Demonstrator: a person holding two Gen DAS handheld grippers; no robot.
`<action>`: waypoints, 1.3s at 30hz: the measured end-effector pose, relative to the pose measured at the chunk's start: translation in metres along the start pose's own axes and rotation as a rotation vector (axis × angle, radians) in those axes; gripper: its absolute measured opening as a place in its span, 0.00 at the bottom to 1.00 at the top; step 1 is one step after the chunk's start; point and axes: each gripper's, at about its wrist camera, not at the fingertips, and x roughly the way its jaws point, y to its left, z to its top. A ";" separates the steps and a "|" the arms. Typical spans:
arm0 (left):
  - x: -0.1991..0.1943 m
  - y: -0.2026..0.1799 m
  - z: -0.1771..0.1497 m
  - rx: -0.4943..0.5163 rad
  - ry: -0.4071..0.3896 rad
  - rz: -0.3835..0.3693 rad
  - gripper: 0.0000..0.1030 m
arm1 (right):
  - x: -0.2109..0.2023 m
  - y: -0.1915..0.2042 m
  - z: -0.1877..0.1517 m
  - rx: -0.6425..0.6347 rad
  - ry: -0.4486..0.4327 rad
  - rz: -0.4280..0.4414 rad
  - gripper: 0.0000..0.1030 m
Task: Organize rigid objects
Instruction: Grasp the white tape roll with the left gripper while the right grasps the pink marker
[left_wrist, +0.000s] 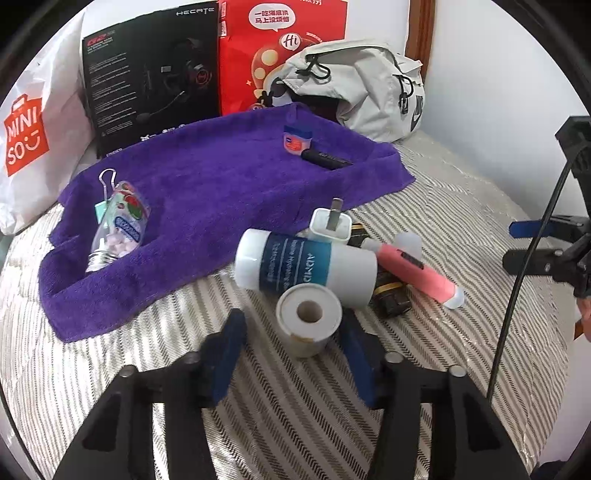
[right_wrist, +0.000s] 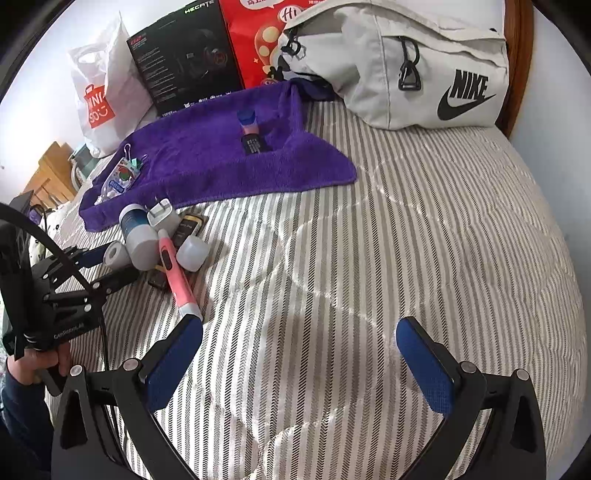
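Purple towel (left_wrist: 207, 192) lies spread over the striped bed (right_wrist: 406, 240), and on it we see a clear bottle of sweets (left_wrist: 118, 229) with a binder clip at 1 end, plus a small pink jar (left_wrist: 297, 139) touching a black stick (left_wrist: 327, 159) at the other.

Just off the towel's edge sits a cluster: a white tube with a blue label (left_wrist: 303, 264) lying on its side, a white charger plug (left_wrist: 330, 225), a pink pen (left_wrist: 417, 271) and a dark bottle (left_wrist: 389, 299).

Our left hand-held gripper (left_wrist: 291, 325) has its 2 blue pads either side of a small white roll (left_wrist: 308, 317), jaws apart and not yet pressing it.

Our right hand-held gripper (right_wrist: 299, 354) hangs wide open over bare bedding.

A grey Nike bag (right_wrist: 406, 66) rests behind.
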 end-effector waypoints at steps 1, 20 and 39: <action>0.000 -0.001 0.000 0.002 0.001 -0.006 0.32 | 0.001 0.001 -0.001 -0.007 0.003 0.006 1.00; -0.021 0.043 -0.013 -0.099 0.029 0.049 0.26 | 0.043 0.068 0.013 -0.311 -0.046 0.119 0.57; -0.023 0.050 -0.011 -0.117 0.025 0.038 0.26 | 0.044 0.090 0.013 -0.448 -0.037 0.165 0.12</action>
